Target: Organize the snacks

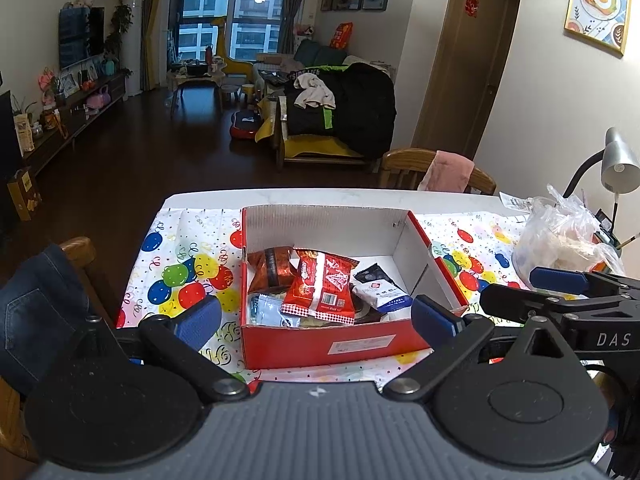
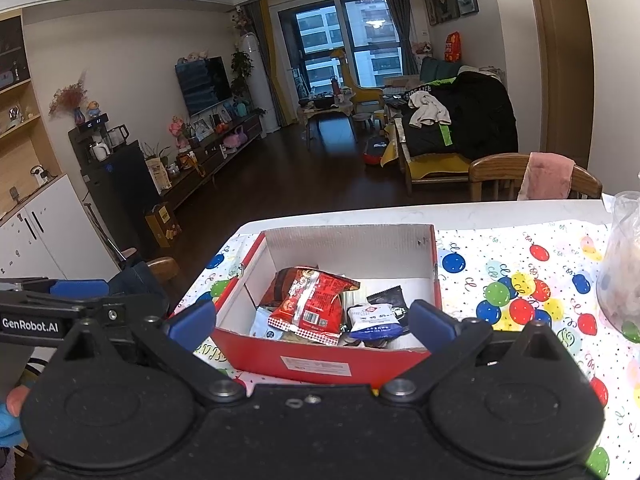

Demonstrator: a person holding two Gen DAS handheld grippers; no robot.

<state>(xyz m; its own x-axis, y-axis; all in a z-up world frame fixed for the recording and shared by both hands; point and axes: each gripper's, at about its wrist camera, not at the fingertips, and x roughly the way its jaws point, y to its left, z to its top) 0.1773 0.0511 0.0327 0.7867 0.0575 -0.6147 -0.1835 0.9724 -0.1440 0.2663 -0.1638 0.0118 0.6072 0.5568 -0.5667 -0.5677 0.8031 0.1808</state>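
Observation:
A red cardboard box (image 1: 320, 346) (image 2: 320, 364) with white inner walls sits on the balloon-print tablecloth (image 1: 180, 276) (image 2: 520, 288). Inside lie several snack packs: a red packet (image 1: 322, 288) (image 2: 312, 300) on top, a brown-orange packet (image 1: 270, 268), a white-and-blue packet (image 1: 382, 294) (image 2: 374, 322), a pale blue packet (image 1: 272, 312) and a black one (image 1: 370, 272) (image 2: 390, 296). My left gripper (image 1: 316, 318) hangs open over the box's near wall, holding nothing. Likewise my right gripper (image 2: 314, 322) is open and empty. The right gripper's arm shows at the right of the left wrist view.
A clear plastic bag (image 1: 560, 240) (image 2: 620, 264) with pale contents stands on the table at the right, beside a grey desk lamp (image 1: 618, 164). Wooden chairs (image 1: 436, 168) (image 2: 532, 176) stand at the table's far side and left edge. Jeans (image 1: 36, 304) hang over the left chair.

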